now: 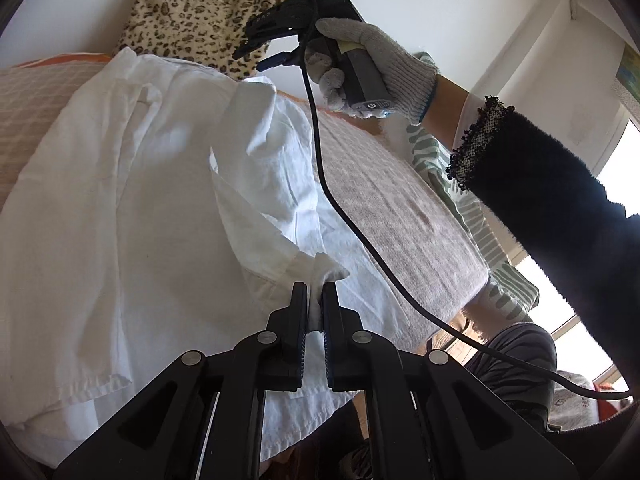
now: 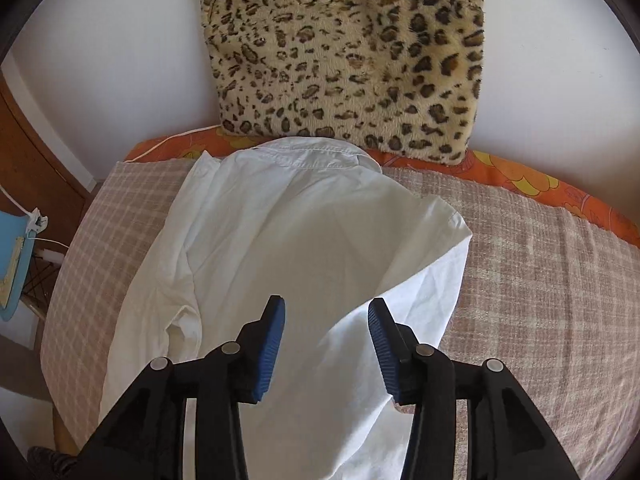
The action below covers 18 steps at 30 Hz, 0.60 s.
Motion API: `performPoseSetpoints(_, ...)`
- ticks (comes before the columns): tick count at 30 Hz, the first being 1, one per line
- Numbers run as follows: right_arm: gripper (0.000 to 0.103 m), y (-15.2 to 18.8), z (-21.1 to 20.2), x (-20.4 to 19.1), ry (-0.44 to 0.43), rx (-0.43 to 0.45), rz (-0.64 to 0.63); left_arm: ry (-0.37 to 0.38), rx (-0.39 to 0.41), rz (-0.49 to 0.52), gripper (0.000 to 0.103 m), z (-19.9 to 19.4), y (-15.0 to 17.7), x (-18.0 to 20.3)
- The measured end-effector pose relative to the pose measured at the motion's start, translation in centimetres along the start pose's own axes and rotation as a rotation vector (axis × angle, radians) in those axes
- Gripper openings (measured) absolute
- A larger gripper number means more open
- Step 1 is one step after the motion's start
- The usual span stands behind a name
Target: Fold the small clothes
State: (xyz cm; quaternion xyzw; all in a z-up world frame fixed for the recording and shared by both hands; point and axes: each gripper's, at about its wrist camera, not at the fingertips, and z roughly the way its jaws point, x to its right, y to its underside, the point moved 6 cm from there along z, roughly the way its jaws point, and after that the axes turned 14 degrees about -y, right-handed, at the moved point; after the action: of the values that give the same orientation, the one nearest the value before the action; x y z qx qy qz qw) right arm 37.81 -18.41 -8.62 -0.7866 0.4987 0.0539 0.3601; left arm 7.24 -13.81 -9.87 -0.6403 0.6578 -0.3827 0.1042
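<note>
shirt (image 2: 304,232): light, limp cotton; take it by hems and corners.
left gripper (image 1: 315,300): my fingers pinch its cuff.
right gripper (image 2: 326,320): my fingers spread above it, holding nothing.

The shirt (image 2: 304,240) is plain white. It lies on a blanket (image 2: 540,280) checked in pale pink-brown and cream. At 12 o'clock a plush cushion (image 2: 344,60) carries leopard spots, black and brown on tan. An orange sheet (image 2: 520,180) with yellow flowers edges the blanket. The right gripper (image 2: 326,330) is black with blue pads (ribbed). At 9 o'clock stands a light blue chair (image 2: 16,264). The glove (image 1: 384,64) is grey, the sleeve (image 1: 560,200) black.
</note>
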Motion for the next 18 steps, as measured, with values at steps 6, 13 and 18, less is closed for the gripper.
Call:
performPoseSetpoints(6, 0.043, 2.0, -5.4, 4.2, -0.014, 0.117, 0.138, -0.009, -0.013, 0.047, 0.013, -1.9, 0.3, -0.7)
performPoseSetpoints(13, 0.039, 9.2, -7.9, 10.0, -0.006, 0.149, 0.216, -0.071, 0.043, 0.121, 0.015, -4.4, -1.2, -2.0)
performPoseSetpoints(18, 0.04, 12.0, -5.1, 9.2, -0.072, 0.025, 0.111, -0.128, 0.056, 0.102, 0.015, -3.1, -4.0, -4.6)
